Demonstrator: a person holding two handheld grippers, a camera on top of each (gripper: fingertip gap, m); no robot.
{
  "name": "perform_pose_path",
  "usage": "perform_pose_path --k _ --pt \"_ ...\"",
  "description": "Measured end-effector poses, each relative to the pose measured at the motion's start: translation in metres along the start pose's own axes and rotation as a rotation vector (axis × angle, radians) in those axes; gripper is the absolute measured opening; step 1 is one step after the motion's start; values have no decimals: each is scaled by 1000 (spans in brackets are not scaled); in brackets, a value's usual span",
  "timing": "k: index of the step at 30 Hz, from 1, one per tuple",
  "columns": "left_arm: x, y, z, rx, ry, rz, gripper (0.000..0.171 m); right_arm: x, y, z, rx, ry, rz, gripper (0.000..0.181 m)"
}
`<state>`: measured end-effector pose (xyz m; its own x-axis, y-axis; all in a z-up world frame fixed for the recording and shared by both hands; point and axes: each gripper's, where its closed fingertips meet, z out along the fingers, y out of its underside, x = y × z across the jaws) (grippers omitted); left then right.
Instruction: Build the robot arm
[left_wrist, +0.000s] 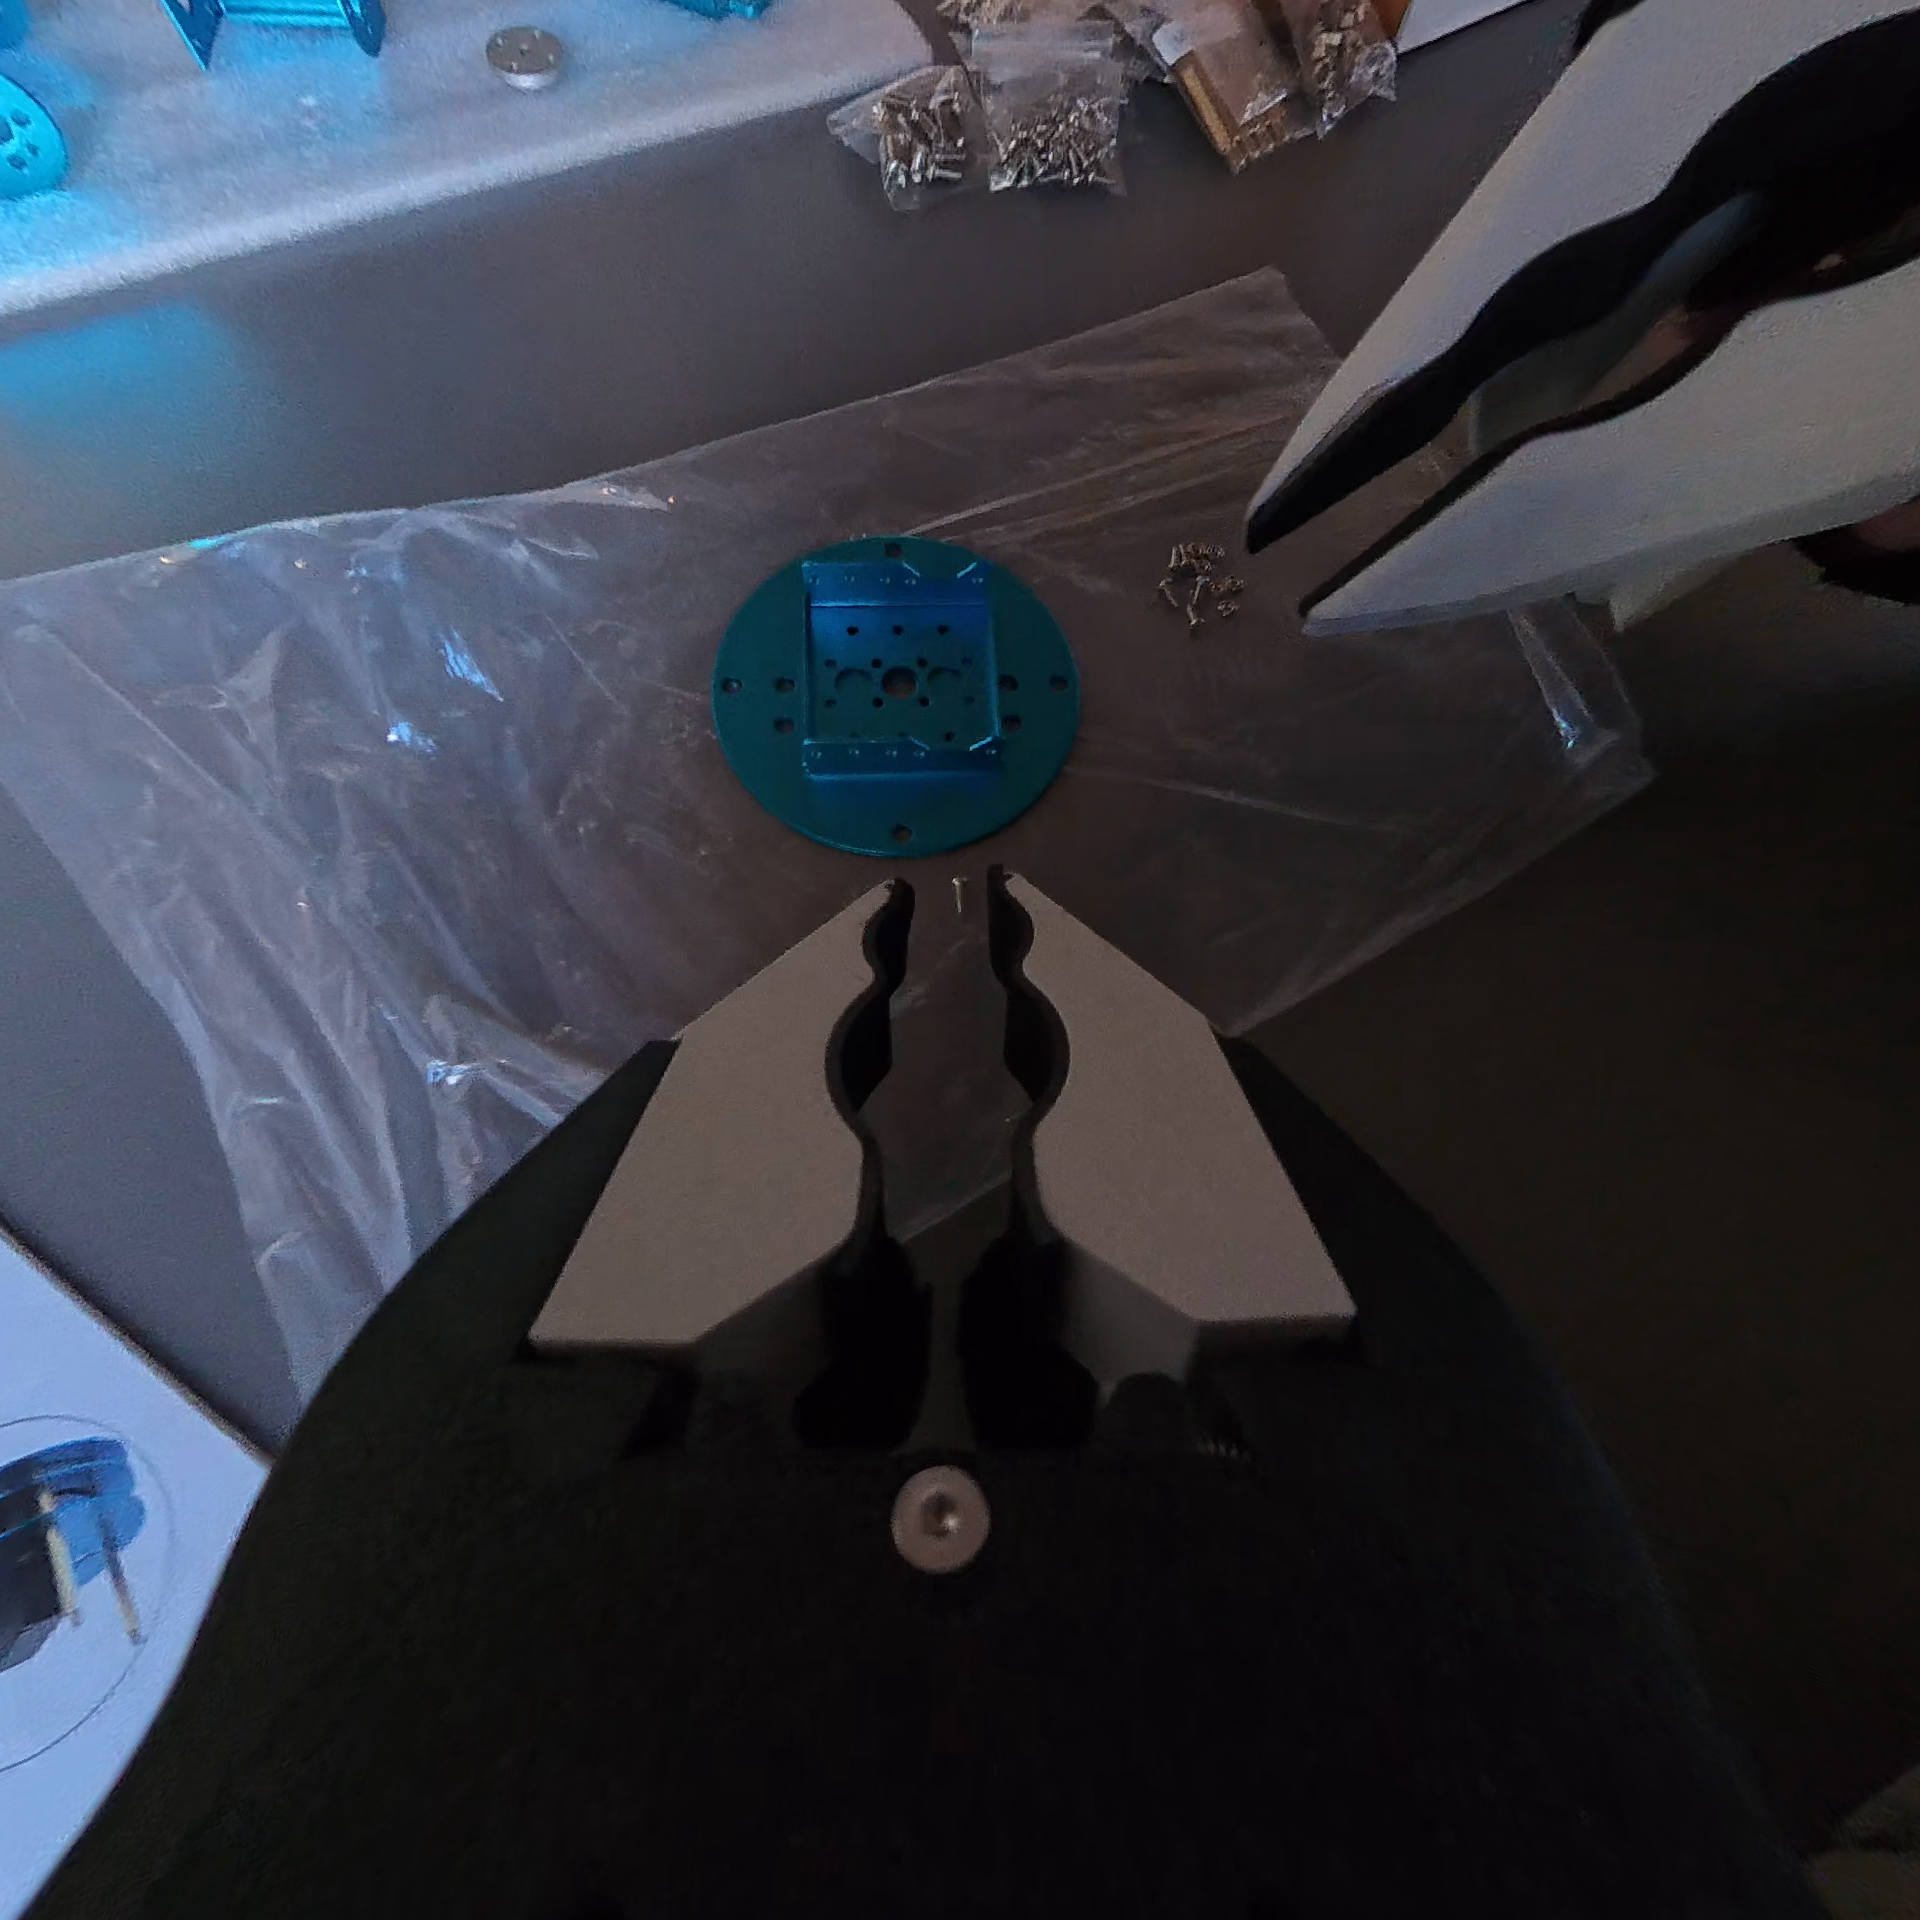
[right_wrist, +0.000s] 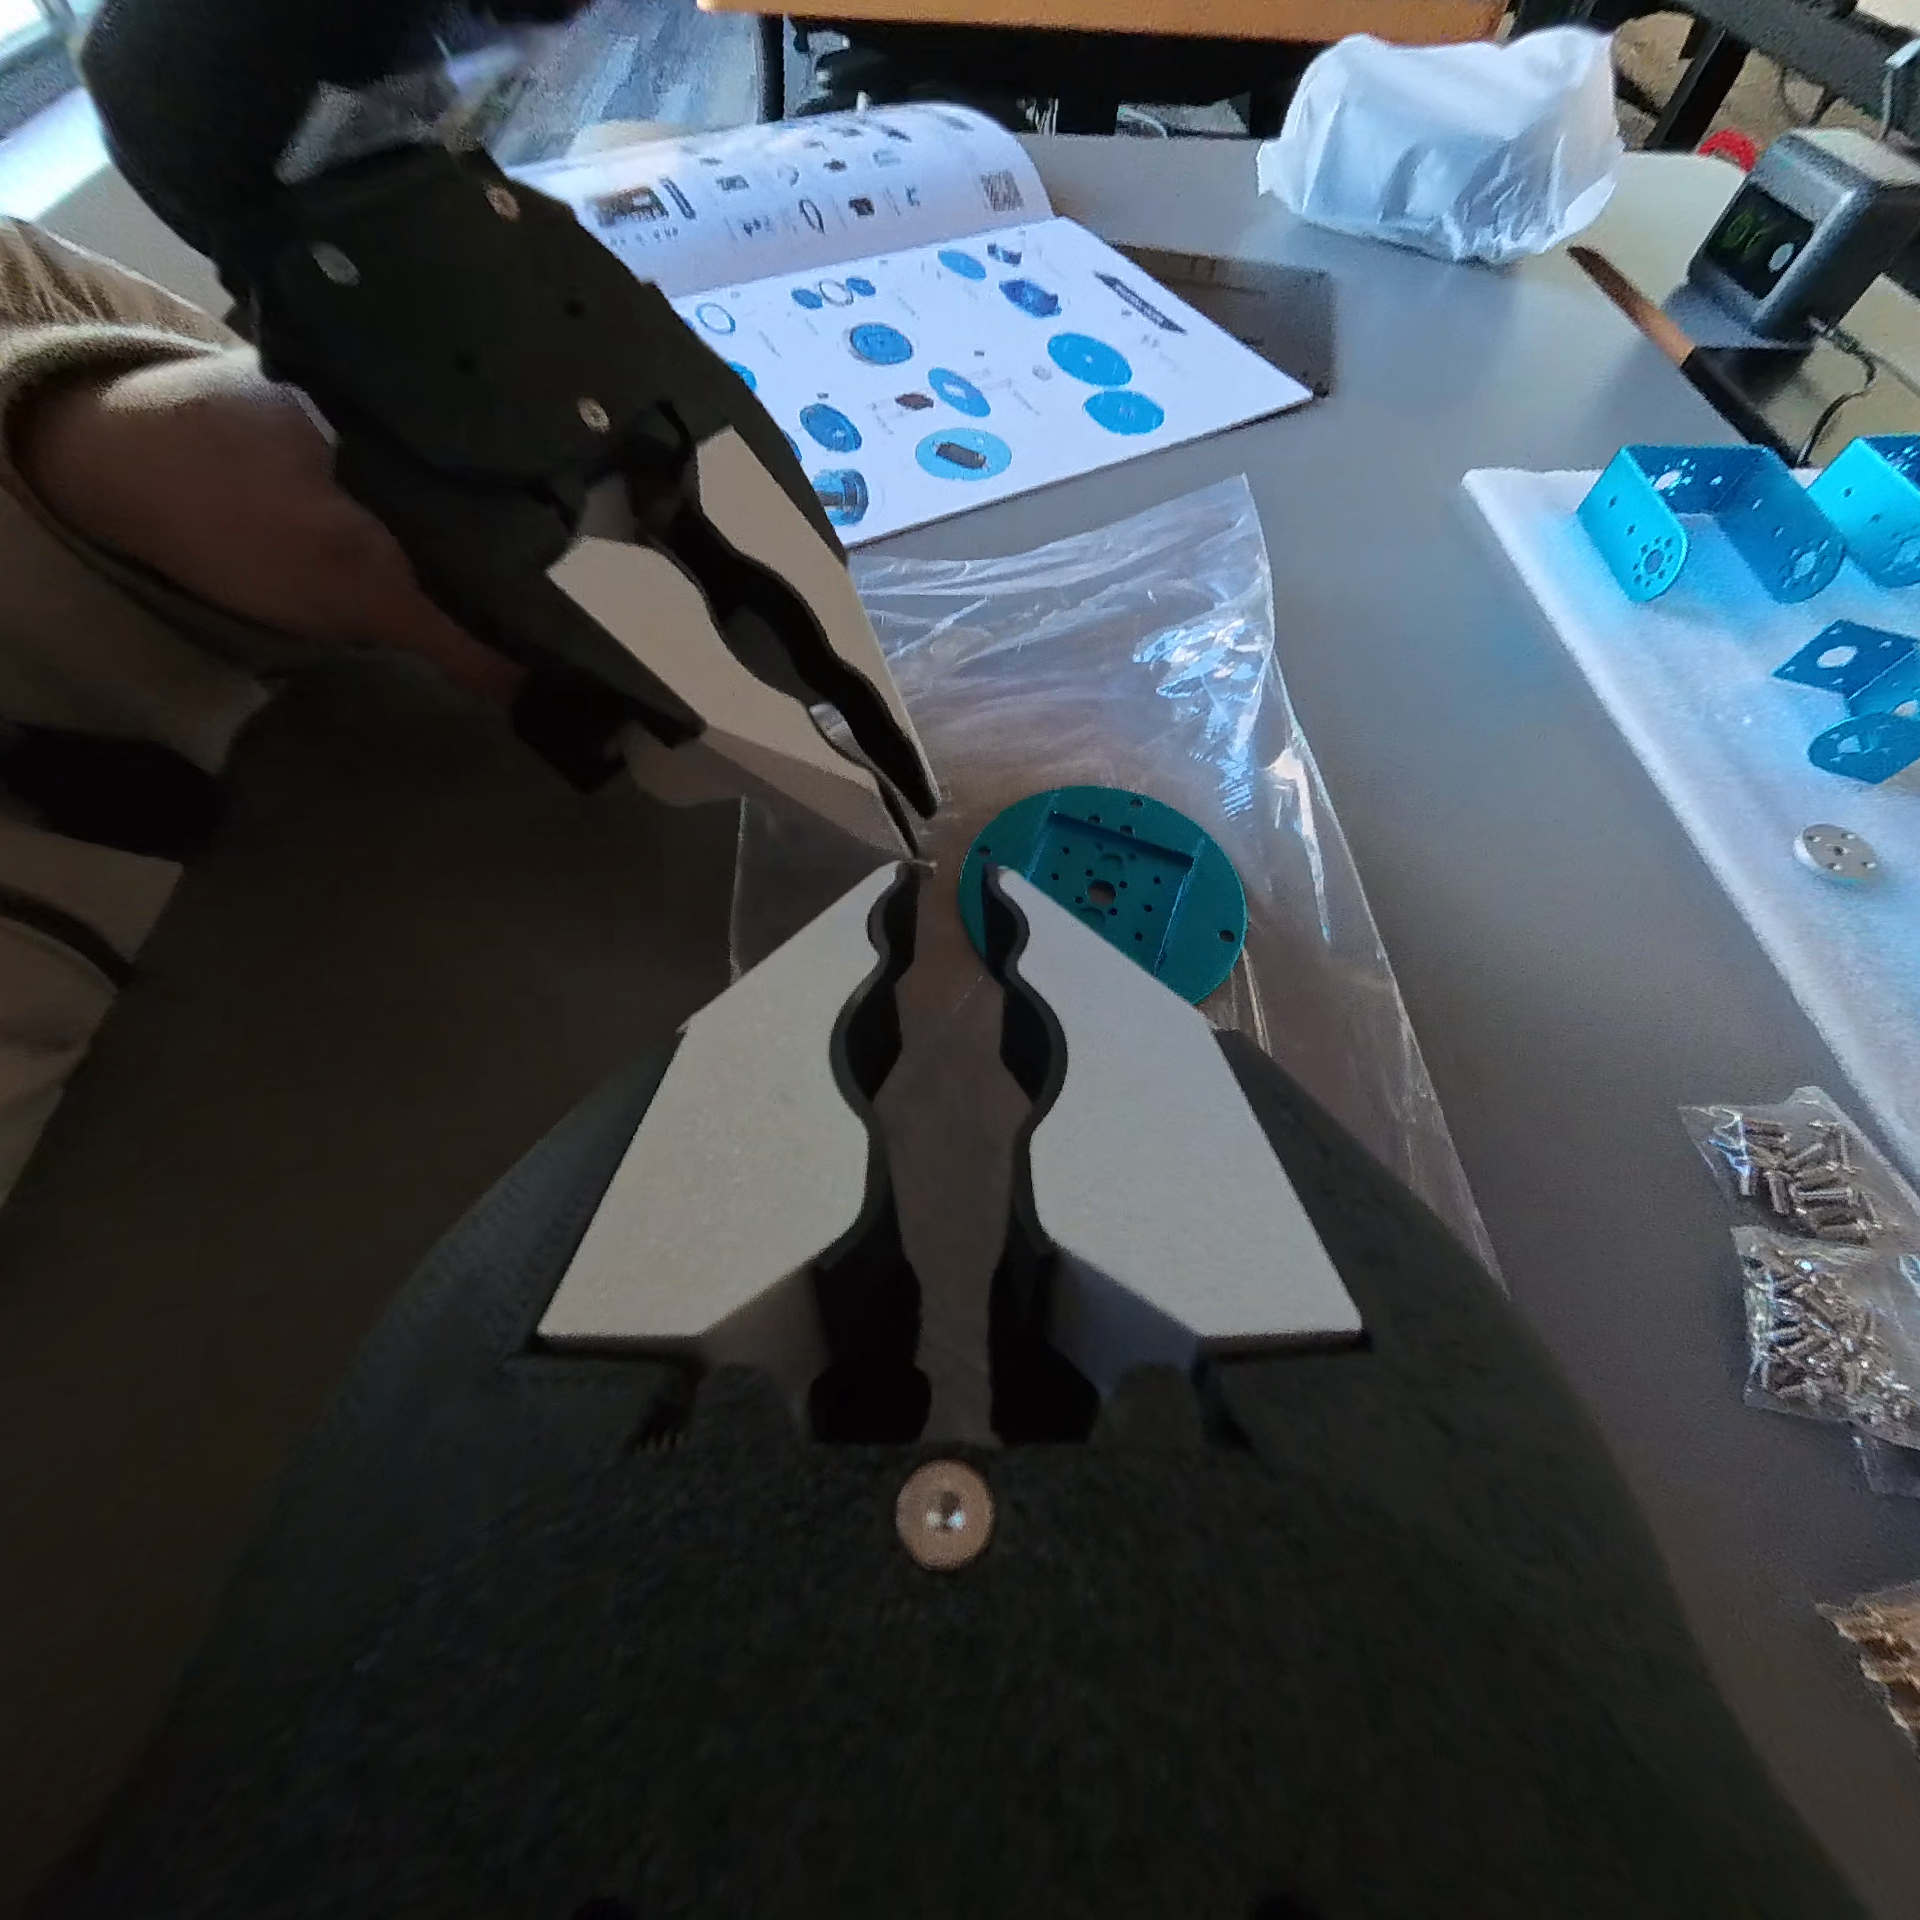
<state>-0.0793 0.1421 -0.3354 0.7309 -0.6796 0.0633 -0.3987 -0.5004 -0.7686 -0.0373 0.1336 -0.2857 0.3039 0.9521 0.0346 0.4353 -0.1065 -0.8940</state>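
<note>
A teal round plate (left_wrist: 748, 717) with a blue U-bracket (left_wrist: 899, 675) on it lies on a clear plastic bag (left_wrist: 416, 727). My left gripper (left_wrist: 948, 883) hovers just short of the plate's near edge, its jaws a little apart. A tiny screw (left_wrist: 957, 891) stands between the fingertips, touching neither. My right gripper (left_wrist: 1283, 577) is open and empty, its tips beside a small heap of loose screws (left_wrist: 1200, 582). In the right wrist view, the right gripper (right_wrist: 951, 875) meets the left gripper's tips (right_wrist: 920, 826) next to the plate (right_wrist: 1205, 935).
An open instruction booklet (right_wrist: 935, 312) lies beyond the bag. A white foam sheet (right_wrist: 1662, 665) at right holds blue brackets (right_wrist: 1683, 530) and a silver hub (right_wrist: 1834, 854). Bags of screws (right_wrist: 1797, 1174) lie near it. A person's arm (right_wrist: 156, 468) is at left. The left tips stand about 5 centimetres off the teal round plate (left_wrist: 748, 717).
</note>
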Motion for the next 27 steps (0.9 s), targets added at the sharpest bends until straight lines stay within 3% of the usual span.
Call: perform_pose_path --k 8,21,24,27 --pt "-1 5 6 -38 -40 0 6 -5 -4 -1 28 -28 21 11" --pt "5 5 8 -24 8 57 0 -4 3 4 15 -51 61 10" --pt "12 -4 4 36 57 115 0 2 3 3 36 -39 109 10" --pt "17 -20 -8 143 98 248 0 2 0 1 65 -122 268 12"
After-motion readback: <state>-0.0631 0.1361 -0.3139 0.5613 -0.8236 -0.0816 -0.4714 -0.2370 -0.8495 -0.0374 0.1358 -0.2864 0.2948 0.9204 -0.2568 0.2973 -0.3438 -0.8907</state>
